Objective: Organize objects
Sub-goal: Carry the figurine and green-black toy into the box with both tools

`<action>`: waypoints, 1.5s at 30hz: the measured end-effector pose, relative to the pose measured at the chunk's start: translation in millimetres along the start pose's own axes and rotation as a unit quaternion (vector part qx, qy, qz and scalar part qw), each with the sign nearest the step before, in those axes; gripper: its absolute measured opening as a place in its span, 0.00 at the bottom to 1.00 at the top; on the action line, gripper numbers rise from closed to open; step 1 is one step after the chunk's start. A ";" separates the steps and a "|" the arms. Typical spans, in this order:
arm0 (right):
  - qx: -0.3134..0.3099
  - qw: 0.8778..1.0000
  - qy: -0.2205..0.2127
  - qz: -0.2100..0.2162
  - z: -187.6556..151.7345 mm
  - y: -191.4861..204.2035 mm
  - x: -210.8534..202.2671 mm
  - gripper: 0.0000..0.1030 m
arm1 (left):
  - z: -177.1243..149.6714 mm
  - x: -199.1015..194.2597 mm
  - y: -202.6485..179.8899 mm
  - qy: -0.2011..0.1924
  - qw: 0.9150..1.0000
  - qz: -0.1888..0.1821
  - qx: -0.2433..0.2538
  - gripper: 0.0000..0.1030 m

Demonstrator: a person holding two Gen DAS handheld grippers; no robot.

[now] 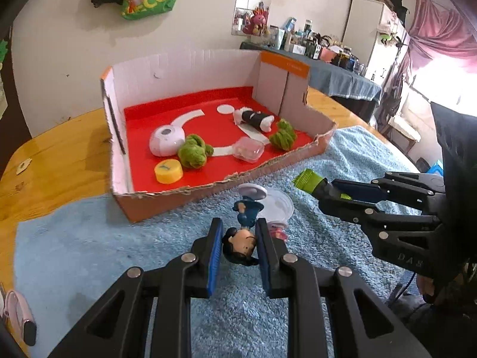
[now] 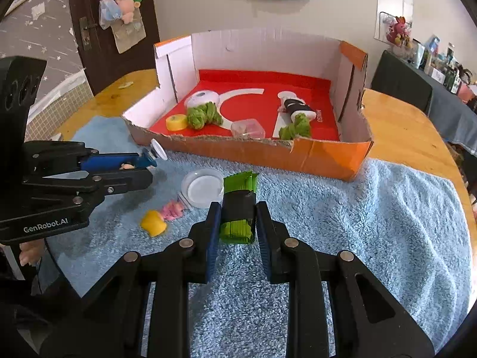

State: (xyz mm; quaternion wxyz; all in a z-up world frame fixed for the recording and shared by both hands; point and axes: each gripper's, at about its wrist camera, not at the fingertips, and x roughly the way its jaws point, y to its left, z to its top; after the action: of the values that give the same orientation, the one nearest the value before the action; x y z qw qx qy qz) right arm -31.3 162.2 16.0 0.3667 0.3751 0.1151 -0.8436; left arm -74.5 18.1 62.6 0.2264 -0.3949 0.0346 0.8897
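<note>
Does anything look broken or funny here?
Yes. The cardboard box's front edge is ragged and torn, as if ripped rather than cut. The little figurine hangs upside down, head toward the camera, clamped in the left gripper. The right gripper pinches a green packet, creasing it.

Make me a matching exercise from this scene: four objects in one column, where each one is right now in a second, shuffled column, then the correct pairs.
Things:
1. doll figurine
2. green packet
3. yellow cap
4. clear round lid

Places:
A. lying on the blue towel, untouched
B. clamped in the right gripper
C. on the red floor of the cardboard box
D. clamped in the left gripper

Pairs: 1-D, 2-B, 3-C, 4-A
</note>
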 end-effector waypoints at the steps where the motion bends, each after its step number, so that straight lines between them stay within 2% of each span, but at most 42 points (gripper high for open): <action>1: -0.002 1.000 -0.004 0.001 1.3 0.7 -3.9 0.22 | 0.5 -6.0 -0.5 -0.006 1.000 0.000 0.000 0.22; 6: -0.009 1.000 -0.023 0.005 9.3 3.5 -20.0 0.22 | 4.5 -23.9 -2.7 -0.026 1.000 0.002 0.003 0.22; 17: -0.011 0.999 -0.036 0.013 16.8 2.5 -28.9 0.22 | 11.2 -31.9 -6.0 -0.033 0.999 -0.004 0.003 0.22; 29: -0.018 0.999 -0.042 0.015 56.7 -11.4 -17.3 0.22 | 47.7 -25.5 -3.3 -0.036 0.999 -0.014 -0.009 0.22; 37: -0.038 0.999 -0.016 0.013 99.6 -21.9 18.3 0.22 | 91.5 7.2 12.0 -0.007 1.000 -0.014 -0.027 0.23; 45: -0.040 0.998 0.040 0.016 125.9 -37.8 67.5 0.22 | 125.6 59.3 33.4 0.053 0.997 -0.009 -0.047 0.23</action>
State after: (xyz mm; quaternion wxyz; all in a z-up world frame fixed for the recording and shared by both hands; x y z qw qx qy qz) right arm -157.4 93.9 51.7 0.3901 0.3953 0.1572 -0.8166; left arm -209.9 40.6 102.2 0.2137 -0.4521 0.0013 0.8660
